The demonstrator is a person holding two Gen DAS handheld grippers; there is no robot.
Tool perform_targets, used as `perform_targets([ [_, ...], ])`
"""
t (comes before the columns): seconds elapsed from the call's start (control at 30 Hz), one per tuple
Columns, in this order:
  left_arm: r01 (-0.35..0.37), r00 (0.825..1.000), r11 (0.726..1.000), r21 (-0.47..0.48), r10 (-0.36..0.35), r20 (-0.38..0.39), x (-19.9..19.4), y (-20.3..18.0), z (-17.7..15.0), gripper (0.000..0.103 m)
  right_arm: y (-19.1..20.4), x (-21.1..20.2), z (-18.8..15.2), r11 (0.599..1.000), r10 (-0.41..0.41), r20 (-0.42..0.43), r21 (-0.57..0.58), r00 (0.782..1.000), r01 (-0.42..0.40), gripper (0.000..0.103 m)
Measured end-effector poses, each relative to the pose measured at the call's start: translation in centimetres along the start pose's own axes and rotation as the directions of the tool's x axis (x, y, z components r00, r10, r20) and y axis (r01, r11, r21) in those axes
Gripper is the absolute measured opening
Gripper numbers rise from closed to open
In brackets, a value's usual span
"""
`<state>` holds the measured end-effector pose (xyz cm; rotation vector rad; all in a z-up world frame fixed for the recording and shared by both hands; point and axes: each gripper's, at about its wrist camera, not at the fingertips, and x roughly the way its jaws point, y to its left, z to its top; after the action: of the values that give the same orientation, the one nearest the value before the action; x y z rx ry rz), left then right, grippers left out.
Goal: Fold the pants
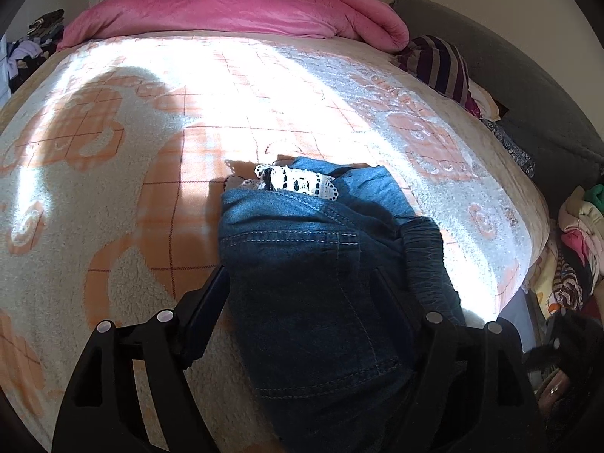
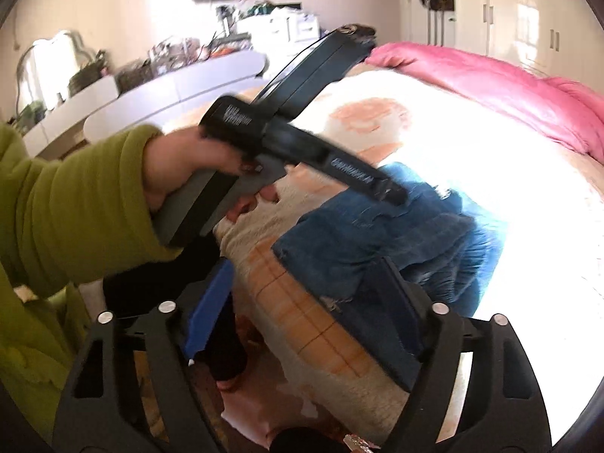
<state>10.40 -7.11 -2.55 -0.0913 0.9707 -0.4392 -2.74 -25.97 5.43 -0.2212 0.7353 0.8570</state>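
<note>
A: Status?
B: Folded blue denim pants (image 1: pixel 324 264) lie bundled on the fleecy cream-and-orange bed blanket (image 1: pixel 113 196), near its edge. My left claw (image 1: pixel 302 302) straddles the bundle, jaws apart, not pinching.
A: Right?
B: Right claw (image 2: pixel 298 294) spread too, nothing held (frame's blurry). Folding looks near finished; next I'd press or square the stack.

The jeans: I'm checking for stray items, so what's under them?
The jeans lie folded on the patterned blanket. White lace trim pokes out at their far edge. Anything else beneath is covered.
</note>
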Motion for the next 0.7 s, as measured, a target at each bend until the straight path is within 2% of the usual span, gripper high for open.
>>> perform_targets([
  [0.03,-0.001,1.000,1.000,0.001,0.001,0.006,-0.3,-0.1,0.0,0.076,-0.2,-0.4,0.1,1.000,-0.008,0.014,0.006,1.000,0.008,0.075],
  [0.1,-0.007,1.000,1.000,0.002,0.007,0.018,-0.7,-0.2,0.1,0.084,-0.5,-1.1,0.3,1.000,-0.021,0.040,0.017,0.999,0.020,0.079],
  [0.23,-0.011,0.999,1.000,0.003,0.011,0.041,-1.8,-0.2,0.2,0.085,-1.1,-2.2,0.6,0.998,-0.058,0.087,0.043,0.994,0.055,0.085],
  [0.3,-0.012,0.999,1.000,0.003,0.012,0.052,-2.4,-0.3,0.2,0.090,-1.5,-2.6,0.9,0.996,-0.081,0.105,0.054,0.991,0.075,0.087],
  [0.4,-0.023,0.997,1.000,0.014,0.021,0.072,-3.1,-0.5,0.2,0.092,-2.1,-3.1,1.1,0.991,-0.112,0.132,0.080,0.985,0.102,0.089],
  [0.7,-0.051,0.992,0.998,0.042,0.046,0.116,-5.1,-1.4,0.4,0.098,-4.7,-4.5,0.8,0.955,-0.257,0.198,0.199,0.946,0.218,0.092],
])
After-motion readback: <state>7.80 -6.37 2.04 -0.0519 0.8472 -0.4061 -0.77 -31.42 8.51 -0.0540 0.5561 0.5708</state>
